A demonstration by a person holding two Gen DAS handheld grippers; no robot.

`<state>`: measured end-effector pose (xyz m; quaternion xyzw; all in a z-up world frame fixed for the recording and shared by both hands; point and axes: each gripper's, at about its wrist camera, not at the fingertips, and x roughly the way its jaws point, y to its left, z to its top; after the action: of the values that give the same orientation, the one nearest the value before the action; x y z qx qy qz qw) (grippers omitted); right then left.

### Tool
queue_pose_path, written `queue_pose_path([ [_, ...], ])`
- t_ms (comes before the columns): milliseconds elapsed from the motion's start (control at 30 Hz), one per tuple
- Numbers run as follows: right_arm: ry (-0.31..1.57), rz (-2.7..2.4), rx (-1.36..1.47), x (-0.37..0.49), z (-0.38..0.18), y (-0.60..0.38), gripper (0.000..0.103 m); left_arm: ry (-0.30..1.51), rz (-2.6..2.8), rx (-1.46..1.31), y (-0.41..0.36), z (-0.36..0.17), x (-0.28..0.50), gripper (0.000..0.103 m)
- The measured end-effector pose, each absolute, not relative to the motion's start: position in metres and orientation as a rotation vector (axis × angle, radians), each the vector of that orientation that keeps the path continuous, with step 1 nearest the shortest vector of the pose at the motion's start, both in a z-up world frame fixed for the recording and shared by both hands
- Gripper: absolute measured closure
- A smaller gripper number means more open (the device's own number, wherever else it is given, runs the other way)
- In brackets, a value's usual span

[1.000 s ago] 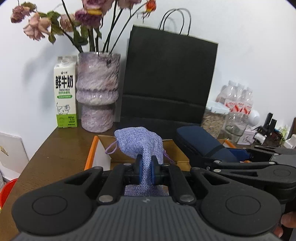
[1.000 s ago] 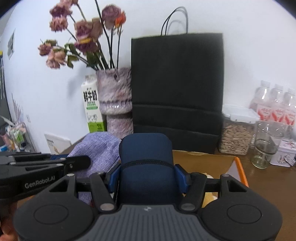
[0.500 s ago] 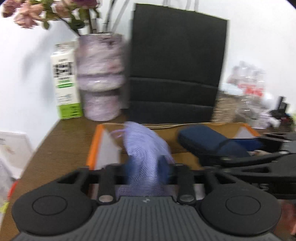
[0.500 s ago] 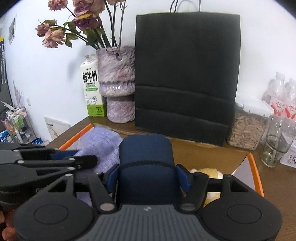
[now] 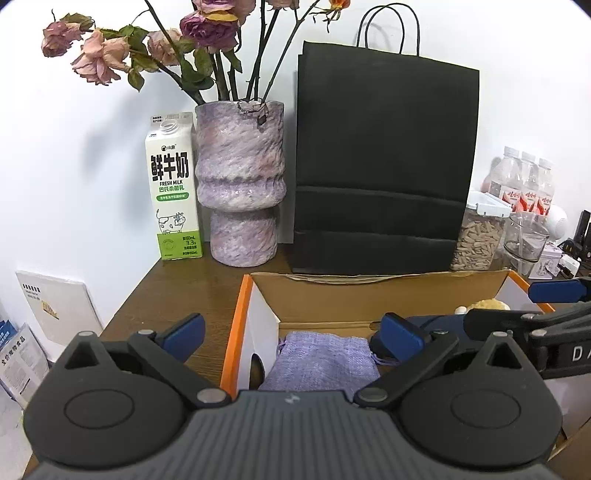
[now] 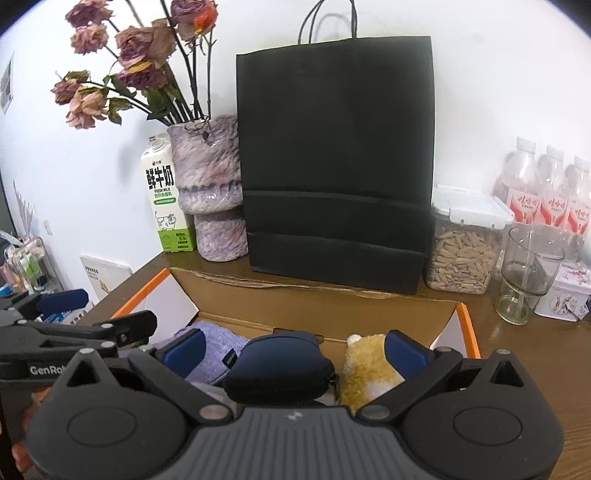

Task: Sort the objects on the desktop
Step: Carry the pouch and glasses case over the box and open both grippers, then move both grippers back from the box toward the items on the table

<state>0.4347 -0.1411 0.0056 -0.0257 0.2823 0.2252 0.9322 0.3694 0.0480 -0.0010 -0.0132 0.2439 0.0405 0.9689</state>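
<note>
We see a white wall behind a brown wooden desk. Against the wall stand a milk carton, a purple vase of dried roses, a black bag and bottles.

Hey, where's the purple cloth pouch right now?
The purple cloth pouch lies inside the cardboard box at its left end, beside the navy case, seen in both wrist views.
</note>
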Motion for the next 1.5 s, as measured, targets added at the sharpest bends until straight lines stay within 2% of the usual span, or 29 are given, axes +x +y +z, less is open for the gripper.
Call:
queue_pose_path([
  [433,0.52,0.466,-0.09,0.41,0.019,-0.139,0.0,0.464,0.135,-0.033,0.041,0.007,0.34,0.0],
  [1500,0.482,0.513,-0.13,0.249,0.022,-0.162,0.0,0.478,0.135,-0.061,0.026,0.003,0.196,0.0],
])
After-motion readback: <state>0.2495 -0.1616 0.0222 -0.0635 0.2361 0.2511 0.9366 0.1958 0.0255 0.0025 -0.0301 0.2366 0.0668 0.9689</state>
